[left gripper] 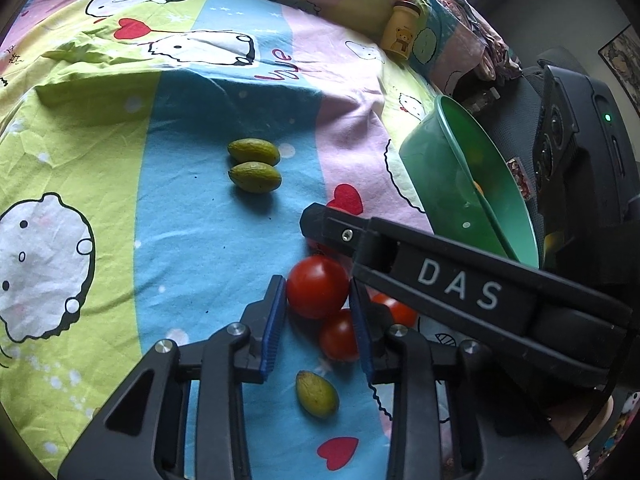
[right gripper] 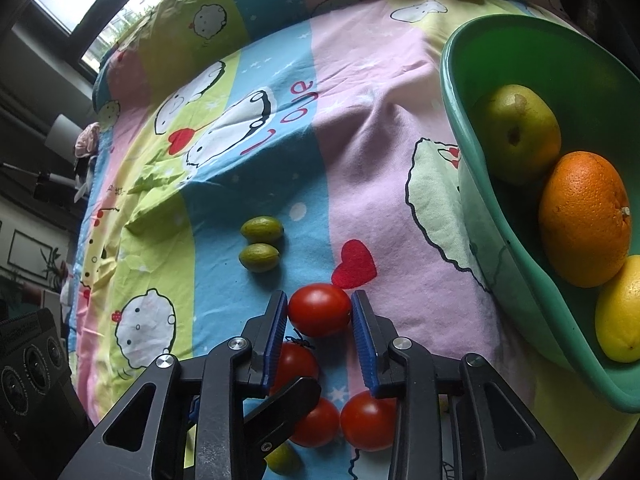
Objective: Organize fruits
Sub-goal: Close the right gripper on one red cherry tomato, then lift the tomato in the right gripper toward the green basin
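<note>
Both grippers clamped on tomatoes
Left gripper (left gripper: 318, 294) pinched one tomato (left gripper: 317, 287), right gripper (right gripper: 319, 312) another tomato (right gripper: 319, 309), both on the bed sheet (right gripper: 360, 140) beside the green bowl (right gripper: 480, 208).

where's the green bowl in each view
Left wrist view: the green bowl sits at the right edge, tipped, just beyond the right gripper's black arm.
Right wrist view: the bowl fills the right side, holding a green fruit, an orange and a lemon.
Shared landmark: the pair of small green fruits side by side on the blue stripe, left of the bowl in both.
</note>
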Demonstrator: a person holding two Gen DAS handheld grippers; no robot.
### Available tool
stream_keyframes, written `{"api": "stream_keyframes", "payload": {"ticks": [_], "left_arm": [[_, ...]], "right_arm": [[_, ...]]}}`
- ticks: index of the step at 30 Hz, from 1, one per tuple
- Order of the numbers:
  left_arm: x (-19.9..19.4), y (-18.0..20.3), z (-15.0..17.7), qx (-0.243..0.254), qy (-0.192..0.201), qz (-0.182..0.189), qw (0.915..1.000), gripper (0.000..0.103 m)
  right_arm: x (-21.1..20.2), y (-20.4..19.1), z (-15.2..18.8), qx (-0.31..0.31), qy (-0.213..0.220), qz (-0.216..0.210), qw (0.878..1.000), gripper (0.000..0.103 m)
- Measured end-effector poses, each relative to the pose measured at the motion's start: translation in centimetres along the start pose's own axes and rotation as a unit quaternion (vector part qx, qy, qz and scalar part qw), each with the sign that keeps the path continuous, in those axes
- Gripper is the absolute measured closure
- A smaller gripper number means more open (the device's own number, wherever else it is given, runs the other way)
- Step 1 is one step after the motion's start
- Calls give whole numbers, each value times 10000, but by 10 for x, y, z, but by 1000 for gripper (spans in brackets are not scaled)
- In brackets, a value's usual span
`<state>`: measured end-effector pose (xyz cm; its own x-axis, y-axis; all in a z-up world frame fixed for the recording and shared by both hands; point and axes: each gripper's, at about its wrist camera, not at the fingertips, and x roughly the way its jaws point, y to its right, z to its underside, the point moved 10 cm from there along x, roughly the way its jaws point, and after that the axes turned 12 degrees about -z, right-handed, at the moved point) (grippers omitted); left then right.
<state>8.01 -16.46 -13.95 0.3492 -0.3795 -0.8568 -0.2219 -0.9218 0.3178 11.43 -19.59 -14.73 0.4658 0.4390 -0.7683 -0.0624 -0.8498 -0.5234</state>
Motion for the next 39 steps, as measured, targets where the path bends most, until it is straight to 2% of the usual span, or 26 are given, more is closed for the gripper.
{"api": "stream_keyframes", "payload": {"ticks": [6, 16, 24, 30, 35, 39], "left_arm": [[-4, 1, -1, 88, 90, -81, 9999, 72], [-22, -1, -7, 88, 363, -71, 9993, 72], [-45, -1, -17, 112, 760, -119, 9970, 72], [-68, 2, -29, 121, 1201, -160, 9926, 72], [-84, 13, -38, 206, 1538, -156, 9878, 72], [-92, 31, -46, 391, 1742, -90, 9839, 72]], "right_arm": [[-2, -1, -1, -9, 26, 6, 10000, 68], [-18, -7, -7, -99, 301, -26, 9995, 68], [-43, -19, -14, -252, 703, -175, 9971, 68], [-69, -30, -20, -417, 1119, -292, 9924, 68], [-93, -36, -25, -432, 1426, -593, 9871, 68], [-109, -30, -31, -412, 1727, -506, 9828, 68]]}}
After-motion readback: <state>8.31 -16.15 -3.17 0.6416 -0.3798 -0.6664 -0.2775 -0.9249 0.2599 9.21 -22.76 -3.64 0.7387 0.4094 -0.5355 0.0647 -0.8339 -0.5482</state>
